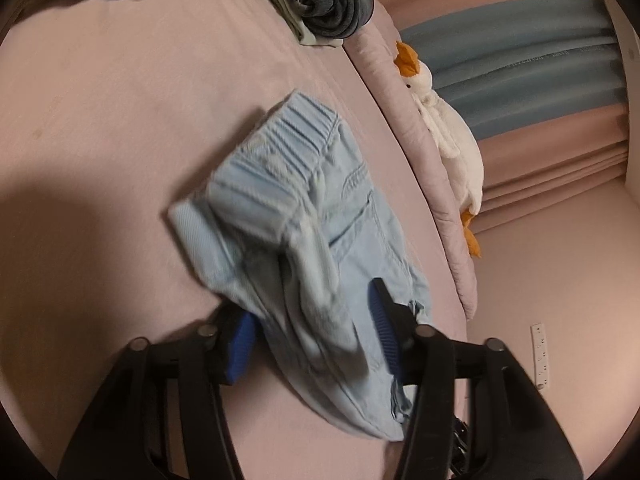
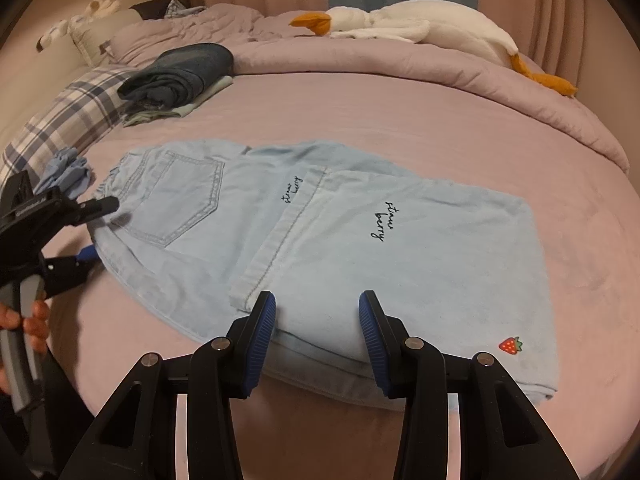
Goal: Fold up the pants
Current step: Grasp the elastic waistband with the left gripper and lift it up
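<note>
Light blue denim pants point(image 2: 320, 240) lie on the pink bed, legs folded over so the hem lies across the seat. The elastic waistband point(image 1: 280, 148) is at the left end. My left gripper point(image 1: 312, 328) is open, its jaws either side of the waistband end; it also shows in the right wrist view point(image 2: 96, 232), with one finger over the fabric edge and one below. My right gripper point(image 2: 318, 332) is open, its blue pads point(image 2: 372, 332) resting on the near folded edge, with nothing clamped between them.
A stack of folded dark jeans and clothes point(image 2: 180, 76) sits at the far left. A plaid pillow point(image 2: 68, 116) and small blue cloth point(image 2: 66, 176) lie left. A plush goose point(image 2: 420, 28) rests on the bunched pink duvet point(image 2: 440, 72) at the back.
</note>
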A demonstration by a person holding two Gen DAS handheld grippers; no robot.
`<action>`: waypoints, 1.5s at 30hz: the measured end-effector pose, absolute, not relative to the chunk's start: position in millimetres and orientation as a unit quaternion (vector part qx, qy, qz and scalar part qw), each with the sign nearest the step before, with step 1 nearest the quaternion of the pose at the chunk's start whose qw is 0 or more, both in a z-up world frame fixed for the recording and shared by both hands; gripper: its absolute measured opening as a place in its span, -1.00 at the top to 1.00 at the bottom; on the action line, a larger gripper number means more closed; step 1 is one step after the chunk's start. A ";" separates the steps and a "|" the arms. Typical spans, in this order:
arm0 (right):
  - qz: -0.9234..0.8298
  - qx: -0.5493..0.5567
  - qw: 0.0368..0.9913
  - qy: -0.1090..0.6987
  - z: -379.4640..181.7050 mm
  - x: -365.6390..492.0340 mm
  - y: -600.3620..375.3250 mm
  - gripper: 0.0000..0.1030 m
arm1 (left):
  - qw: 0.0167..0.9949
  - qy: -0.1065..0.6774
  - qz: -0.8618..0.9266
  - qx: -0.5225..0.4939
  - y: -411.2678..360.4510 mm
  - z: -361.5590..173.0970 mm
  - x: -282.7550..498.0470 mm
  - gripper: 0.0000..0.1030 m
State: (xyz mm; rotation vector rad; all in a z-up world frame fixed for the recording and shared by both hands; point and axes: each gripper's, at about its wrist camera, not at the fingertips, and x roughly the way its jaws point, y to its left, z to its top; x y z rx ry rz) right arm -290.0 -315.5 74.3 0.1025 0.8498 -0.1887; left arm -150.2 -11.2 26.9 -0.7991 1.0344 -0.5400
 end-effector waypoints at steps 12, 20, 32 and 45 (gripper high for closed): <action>-0.028 0.050 0.906 0.420 76.9 -210.4 -309.6 0.15 | 0.811 0.419 -0.317 -0.258 -18.0 65.2 -162.9 0.61; -0.040 0.074 0.870 0.486 44.3 -137.9 -311.2 0.28 | 0.833 0.386 -0.346 -0.195 -34.5 83.5 -164.1 0.61; 0.014 -0.067 0.849 0.524 51.9 -215.2 -229.9 0.28 | 0.836 0.391 -0.350 -0.158 -48.0 87.9 -170.6 0.61; 0.007 -0.021 0.882 0.470 78.8 -284.0 -245.4 0.28 | 0.847 0.364 -0.371 -0.109 -72.0 114.6 -186.6 0.61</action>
